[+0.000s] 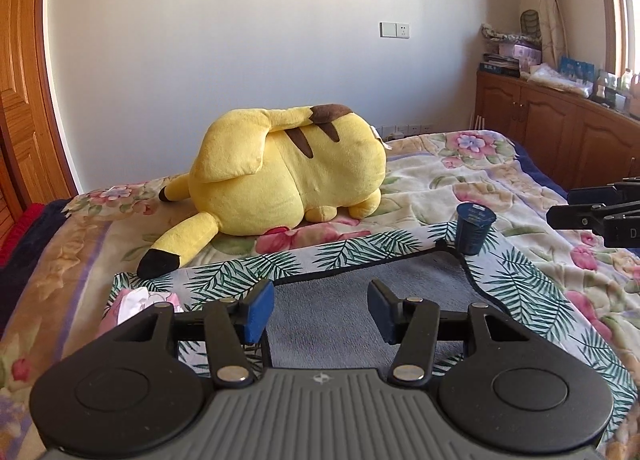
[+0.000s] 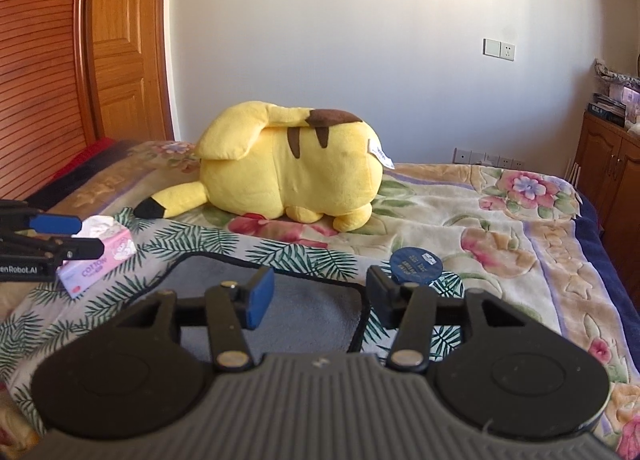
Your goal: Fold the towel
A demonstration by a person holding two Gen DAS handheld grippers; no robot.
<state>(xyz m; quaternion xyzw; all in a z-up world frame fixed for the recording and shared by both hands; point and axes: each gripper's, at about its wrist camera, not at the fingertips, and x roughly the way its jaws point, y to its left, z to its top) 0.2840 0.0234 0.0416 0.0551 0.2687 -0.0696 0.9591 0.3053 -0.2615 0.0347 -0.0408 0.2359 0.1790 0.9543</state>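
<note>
Left wrist view shows the left gripper [image 1: 320, 310] hovering with jaws apart and empty over the grey towel [image 1: 352, 300], which lies flat on a palm-leaf cloth [image 1: 516, 284] in front of the yellow plush toy [image 1: 288, 172]. Beside it, the right gripper [image 2: 320, 296] is likewise spread and empty above the towel, with a dark blue cup [image 2: 416, 266] just right of the towel and a pink tissue box [image 2: 100, 256] to its left.

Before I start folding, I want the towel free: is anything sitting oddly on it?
Yes. A dark blue cup stands on the towel's far right corner, and a pink tissue pack lies on its far left corner. Both would get in the way of a fold.
</note>
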